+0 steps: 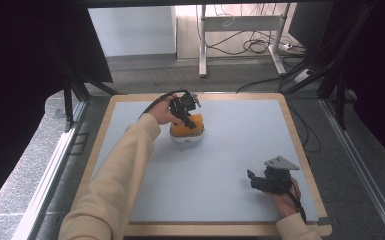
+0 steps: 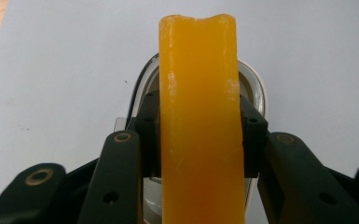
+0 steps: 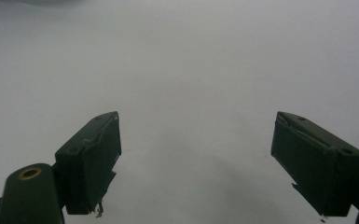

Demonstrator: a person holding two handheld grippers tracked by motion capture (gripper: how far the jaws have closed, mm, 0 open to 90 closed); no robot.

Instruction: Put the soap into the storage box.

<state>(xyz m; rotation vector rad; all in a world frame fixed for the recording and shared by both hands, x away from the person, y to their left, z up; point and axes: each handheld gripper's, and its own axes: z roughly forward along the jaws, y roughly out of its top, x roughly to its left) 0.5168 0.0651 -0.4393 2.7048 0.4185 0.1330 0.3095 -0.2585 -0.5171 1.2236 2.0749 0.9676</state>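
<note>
Item: orange soap bar (image 2: 198,126), clamped edge-on in my left gripper (image 1: 186,111), long axis running out past the jaws, directly over white soap dish (image 1: 187,136) at table (image 1: 230,150) centre-back. R gripper (image 1: 258,180): jaws apart, empty, near front-right, well apart from dish; left nearer.
</note>
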